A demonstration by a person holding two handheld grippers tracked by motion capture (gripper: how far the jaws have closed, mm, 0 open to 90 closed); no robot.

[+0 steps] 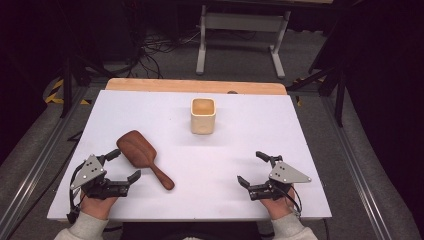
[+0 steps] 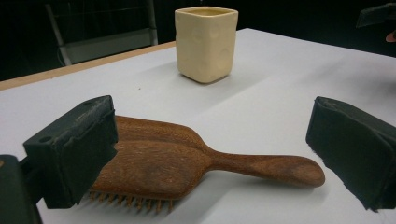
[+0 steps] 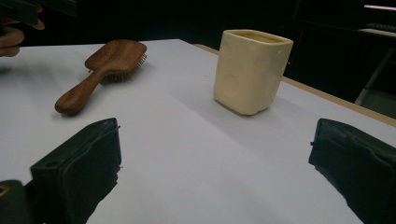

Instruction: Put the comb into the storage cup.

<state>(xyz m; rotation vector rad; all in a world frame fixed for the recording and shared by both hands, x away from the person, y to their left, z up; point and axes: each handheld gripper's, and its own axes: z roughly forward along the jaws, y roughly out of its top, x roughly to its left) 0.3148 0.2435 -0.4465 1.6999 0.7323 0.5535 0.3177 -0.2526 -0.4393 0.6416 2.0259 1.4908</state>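
A dark brown wooden paddle hairbrush (image 1: 142, 156) lies bristles down on the white rectangular table top (image 1: 225, 165), toward the left of the high view, its broad head pointing away from the person and its handle angled toward the table's centre. The left gripper (image 1: 124, 165) sits at the near left edge with its jaws spread wide and nothing clamped; the brush head lies just beyond and between them (in the left gripper view the brush (image 2: 187, 161) spans the gap between the two black pads (image 2: 74, 149), but whether the left-hand pad touches the wood cannot be told). The right gripper (image 1: 253, 168) rests at the near right edge, likewise wide open and empty, well apart from the brush. A cream-coloured, square-sided ceramic cup (image 1: 203, 115) stands upright farther back, near the centre of the table, apart from brush and grippers alike.
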